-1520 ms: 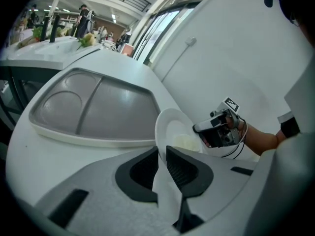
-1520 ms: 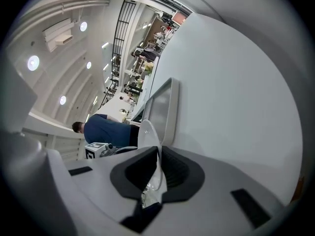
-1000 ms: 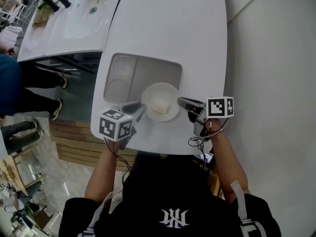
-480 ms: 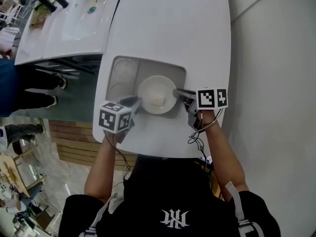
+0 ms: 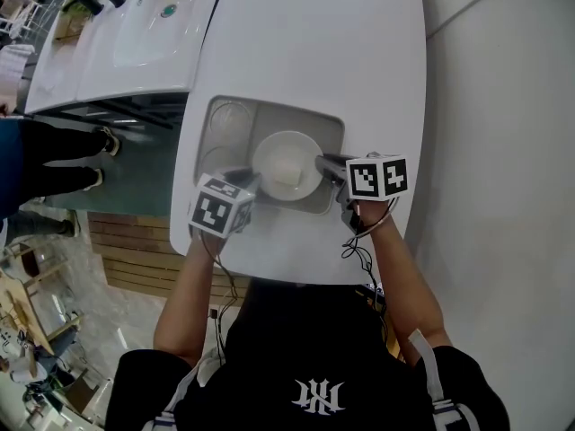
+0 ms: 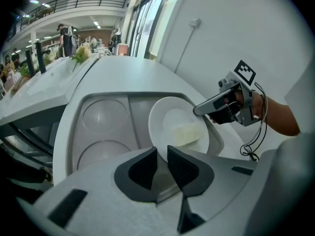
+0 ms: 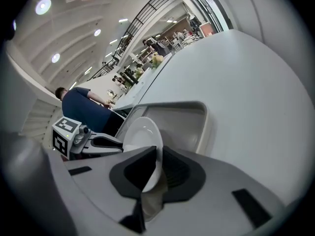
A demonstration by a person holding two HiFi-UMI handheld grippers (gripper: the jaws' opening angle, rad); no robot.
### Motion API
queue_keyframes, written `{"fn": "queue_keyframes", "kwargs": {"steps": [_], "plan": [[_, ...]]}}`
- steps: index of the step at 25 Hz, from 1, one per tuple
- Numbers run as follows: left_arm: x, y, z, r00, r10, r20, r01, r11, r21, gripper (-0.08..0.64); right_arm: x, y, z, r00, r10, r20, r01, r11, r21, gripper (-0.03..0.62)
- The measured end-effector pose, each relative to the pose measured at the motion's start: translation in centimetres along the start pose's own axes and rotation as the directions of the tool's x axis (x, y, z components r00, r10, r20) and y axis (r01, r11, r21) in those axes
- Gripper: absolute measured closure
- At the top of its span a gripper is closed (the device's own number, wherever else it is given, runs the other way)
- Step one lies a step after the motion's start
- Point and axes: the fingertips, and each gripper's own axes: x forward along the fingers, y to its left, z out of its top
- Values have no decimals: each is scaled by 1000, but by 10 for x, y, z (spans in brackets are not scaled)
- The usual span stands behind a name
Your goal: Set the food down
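Gripping the left rim of the plate (image 5: 286, 162) with the left gripper (image 5: 243, 185), jaws drawn to a narrow gap and pinched on the edge. Carrying the food (image 5: 286, 174), a pale block near the plate's middle, over the right-hand compartment of the recessed tray (image 5: 269, 119) sunk in the table (image 5: 305, 43). Pinching the opposite, right rim with the right gripper (image 5: 325, 163), jaws almost together with the thin edge between them. Cannot tell whether the plate's underside already touches the tray floor.

Probably risky on the left first: only a thin hold on a smooth rim, so letting go on this side ahead of the other would likely drop that edge and slide the block toward the two round hollows of the left compartment. In the middle, any tilt while lowering would likely shift the food, since it lies loose. On the right, little room between plate and tray wall, so could catch the rim or knock the jaws against the wall on the way down, jolting the plate out of either pinch.

Against a second ago: then nearer, with the plate overhanging the tray's near edge; now carried farther across, over the compartment. Both grippers moved far with it, same holds on the same rims, block in the same spot on the plate.
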Motion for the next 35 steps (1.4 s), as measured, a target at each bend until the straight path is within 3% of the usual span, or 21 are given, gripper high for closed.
{"fn": "queue_keyframes", "kwargs": {"steps": [5,11,14,18,21,23,25,27,29,30,31,32,33,35], "plan": [[3,-1,-1,999,43,-24,-42,998,49,499,3,2,0,999,-47,4,47,992,-121,557],[8,-1,-2,990,125,-60,-116,984,136,497,6,-2,-2,991,-130,-8,123,953,-276,534],[10,-1,-2,984,164,-71,-149,973,178,497,8,-4,-3,983,-184,-9,167,913,-371,522],[10,-1,-1,971,228,-79,-201,946,254,499,11,-4,-4,963,-269,20,239,818,-522,509],[11,-1,-1,961,267,-77,-232,922,311,499,14,-3,-4,964,-261,50,244,798,-551,508],[9,-1,-1,962,271,-25,-249,912,325,499,10,-3,-2,969,-225,102,244,808,-537,508],[-6,-4,8,955,257,151,-293,903,313,502,-12,3,4,958,-164,235,266,811,-520,552],[-39,-17,17,905,192,380,-310,908,282,522,-49,22,3,928,-47,369,239,836,-494,570],[-76,-45,12,838,38,544,-194,953,233,536,-88,50,-15,898,105,427,116,880,-461,580],[-90,-64,3,802,-53,594,-85,976,202,545,-105,64,-30,884,173,433,44,894,-446,584],[-98,-84,-9,766,-139,627,36,984,174,552,-121,77,-47,871,227,435,-17,900,-436,587],[-101,-105,-22,736,-212,643,143,977,158,554,-136,89,-64,859,267,437,-59,900,-433,588],[-99,-126,-35,719,-268,642,220,963,156,554,-150,99,-80,847,294,443,-82,896,-437,588],[-90,-163,-58,718,-338,608,301,939,167,554,-171,116,-105,820,323,472,-89,887,-454,589]]}}
